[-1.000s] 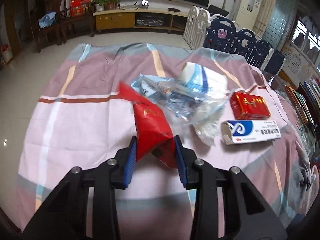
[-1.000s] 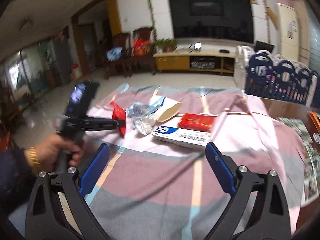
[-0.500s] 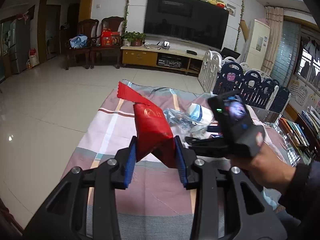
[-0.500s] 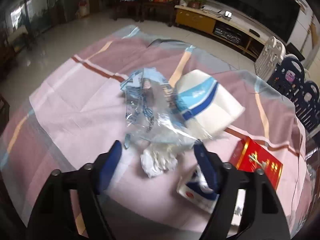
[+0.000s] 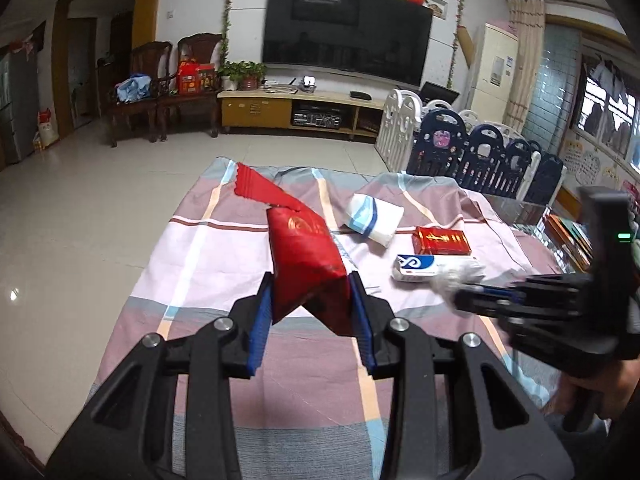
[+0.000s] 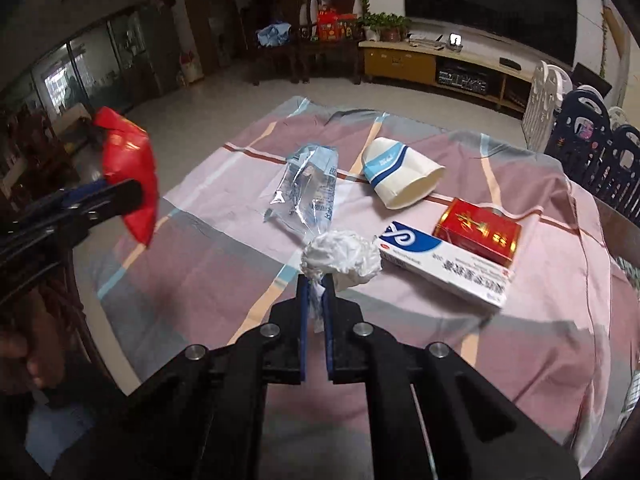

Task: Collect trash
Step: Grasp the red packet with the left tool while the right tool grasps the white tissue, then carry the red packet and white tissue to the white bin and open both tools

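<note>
Trash collection: second item secured.
Right gripper (image 6: 315, 292) fingers, wide apart a second ago, have just closed onto the crumpled tissue (image 6: 340, 258) near the worktop's near edge; left gripper (image 5: 310, 306) remains clamped on red wrapper (image 5: 304, 258), lifted clear; three-plus pieces remain.

Red wrapper (image 5: 306, 256): one
Crumpled tissue (image 6: 340, 256): one
Clear plastic bag (image 6: 310, 188): one
Paper cup (image 6: 400, 178): one
Boxes: two, red box (image 6: 478, 232), white-blue box (image 6: 440, 266)
</note>
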